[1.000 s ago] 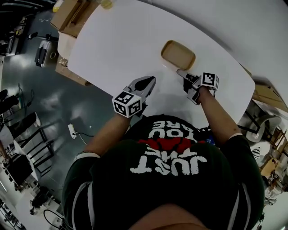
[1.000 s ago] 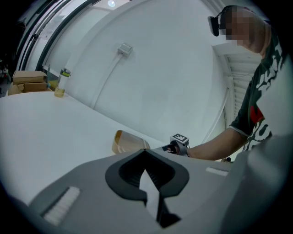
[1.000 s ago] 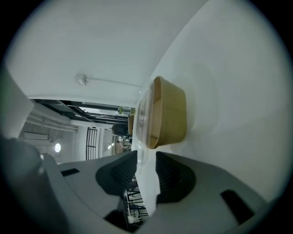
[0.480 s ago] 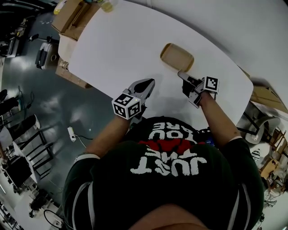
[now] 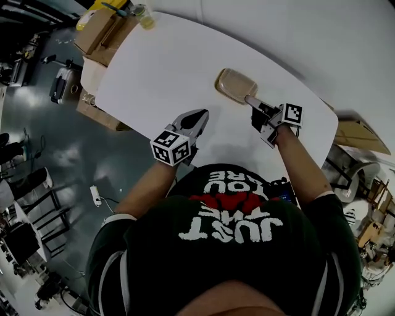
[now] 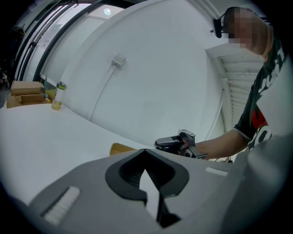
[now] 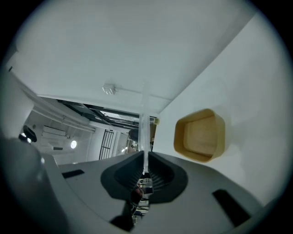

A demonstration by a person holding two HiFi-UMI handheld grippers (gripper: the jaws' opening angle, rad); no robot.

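Observation:
A tan paper container (image 7: 200, 135) stands open on the white table (image 5: 160, 68). My right gripper (image 7: 144, 155) is shut on a clear plastic lid (image 7: 144, 123), seen edge-on and held up above the container. In the head view the lid (image 5: 236, 85) hangs over the container, just beyond the right gripper (image 5: 250, 100). My left gripper (image 5: 197, 115) hovers over the table's near edge, to the left, jaws together with nothing between them. The left gripper view shows its jaws (image 6: 145, 155), the container (image 6: 120, 149) and the right gripper (image 6: 171, 142) beyond.
Cardboard boxes (image 5: 99, 31) and a small bottle (image 5: 145, 15) stand at the table's far left end; both show in the left gripper view too, the bottle (image 6: 57, 91) beside the boxes (image 6: 27, 89). A white wall runs behind the table.
The right gripper has lifted the clear lid off the container, which now stands open. The left gripper has hardly moved.

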